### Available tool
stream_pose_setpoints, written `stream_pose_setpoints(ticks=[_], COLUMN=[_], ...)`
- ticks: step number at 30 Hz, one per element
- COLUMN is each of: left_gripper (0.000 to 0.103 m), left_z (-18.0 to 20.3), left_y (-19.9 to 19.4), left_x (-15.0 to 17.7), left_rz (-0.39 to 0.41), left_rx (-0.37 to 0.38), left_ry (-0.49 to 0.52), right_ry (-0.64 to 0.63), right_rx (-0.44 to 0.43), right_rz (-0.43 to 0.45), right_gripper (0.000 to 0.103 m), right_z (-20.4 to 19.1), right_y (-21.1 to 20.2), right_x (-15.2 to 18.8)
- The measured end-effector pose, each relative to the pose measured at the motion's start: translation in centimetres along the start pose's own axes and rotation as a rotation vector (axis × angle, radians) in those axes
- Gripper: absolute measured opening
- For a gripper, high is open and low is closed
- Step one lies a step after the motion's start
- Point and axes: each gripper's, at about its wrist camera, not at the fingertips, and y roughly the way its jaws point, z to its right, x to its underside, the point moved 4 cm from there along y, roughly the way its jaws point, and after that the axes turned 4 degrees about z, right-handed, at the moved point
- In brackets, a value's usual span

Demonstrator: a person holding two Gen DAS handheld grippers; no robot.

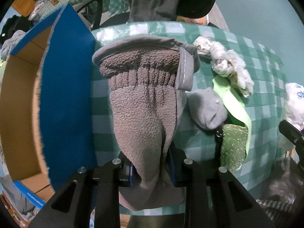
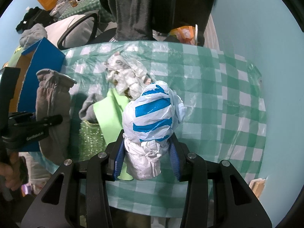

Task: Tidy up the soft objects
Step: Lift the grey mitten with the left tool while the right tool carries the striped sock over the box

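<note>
Two tongs, both loaded. Left tongs (image 1: 151, 169): clamped on grey fleece mitten (image 1: 146, 102), frame centre, cuff uppermost, just right of blue cardboard box (image 1: 66, 95). Right tongs (image 2: 146, 157): clamped on knotted blue-and-white plastic bag (image 2: 152, 121), frame centre, above checked worktop (image 2: 218, 95). Centre-left of the right wrist view: green cloth (image 2: 112, 112), grey sock (image 2: 89, 106).

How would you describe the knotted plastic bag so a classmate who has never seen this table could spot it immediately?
Start at the green-and-white checked tablecloth. Near its front edge, the right hand-held gripper is closed on the plastic bag, just right of the light green cloth. It alone is white with bold blue stripes and tied in a knot; its neighbours are grey or green fabrics.
</note>
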Motion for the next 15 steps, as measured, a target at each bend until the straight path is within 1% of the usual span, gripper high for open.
stream_pose_setpoints(ticks=[5, 9, 11, 15], left_gripper=[0.027, 0.027, 0.027, 0.027], left_z=[-0.1, -0.8, -1.1, -1.6], left_y=[-2.9, -5.8, -6.5, -6.3], left_x=[1.0, 0.8, 0.8, 0.9], left_rz=[0.041, 0.073, 0.082, 0.1], left_rx=[0.016, 0.021, 0.025, 0.034], left_ry=[0.01, 0.024, 0.027, 0.026], right_ry=[-0.011, -0.016, -0.018, -0.023], right_rx=[-0.003, -0.007, -0.009, -0.016], right_rz=[0.011, 0.022, 0.028, 0.036], right_gripper=[0.041, 0.041, 0.041, 0.041], right_z=[-1.1, -2.0, -2.4, -3.3], right_y=[-1.0, -1.9, -2.3, -2.7], right_x=[-0.5, -1.0, -1.2, -1.4])
